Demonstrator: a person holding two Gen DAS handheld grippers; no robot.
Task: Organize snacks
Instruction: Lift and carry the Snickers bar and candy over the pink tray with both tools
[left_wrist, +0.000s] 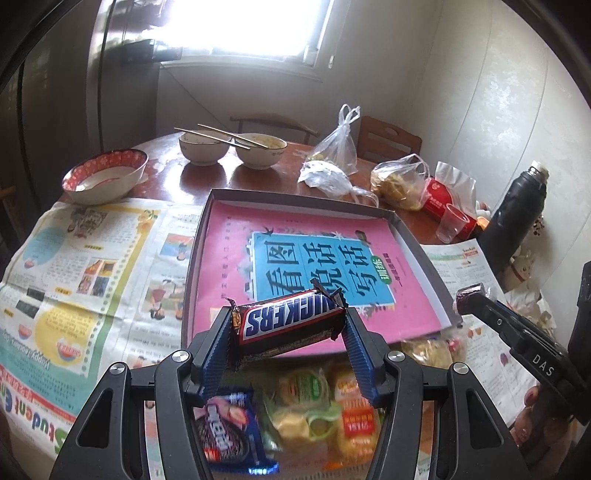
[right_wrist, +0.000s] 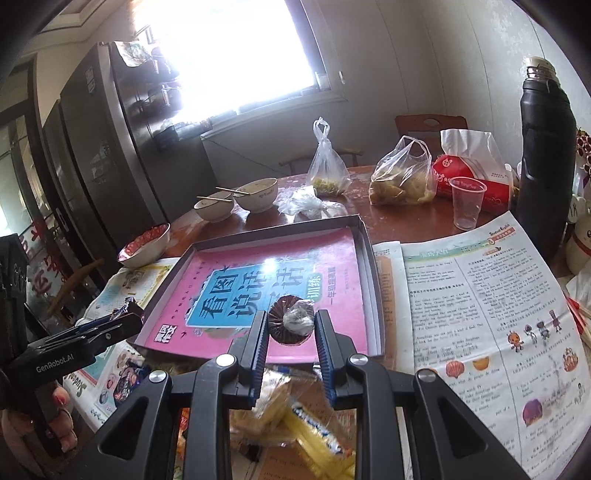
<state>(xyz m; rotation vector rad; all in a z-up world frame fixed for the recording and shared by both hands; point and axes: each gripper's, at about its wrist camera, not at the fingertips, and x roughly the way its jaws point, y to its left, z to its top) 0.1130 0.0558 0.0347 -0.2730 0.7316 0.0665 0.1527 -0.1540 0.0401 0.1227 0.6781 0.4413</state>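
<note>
My left gripper (left_wrist: 288, 328) is shut on a Snickers bar (left_wrist: 291, 323), held crosswise above the near edge of a shallow grey box lid (left_wrist: 417, 247) lined with a pink book cover (left_wrist: 229, 280). My right gripper (right_wrist: 290, 326) is shut on a small round dark-wrapped sweet (right_wrist: 290, 325), also over the near end of the box lid (right_wrist: 367, 254). The right gripper (left_wrist: 467, 295) shows at the right of the left wrist view, and the left gripper (right_wrist: 125, 314) at the left of the right wrist view. Below both lies a pile of wrapped snacks (left_wrist: 317, 417) (right_wrist: 295, 424).
Newspaper sheets (left_wrist: 81, 280) (right_wrist: 480, 310) cover the near half of a brown round table (left_wrist: 280, 173). Three bowls (left_wrist: 105, 177), two with chopsticks (left_wrist: 221, 136), stand at the back. Plastic bags (right_wrist: 402, 177), a red tissue pack (right_wrist: 476, 181), a clear cup (right_wrist: 467, 201) and a black flask (right_wrist: 546, 147) stand at the right.
</note>
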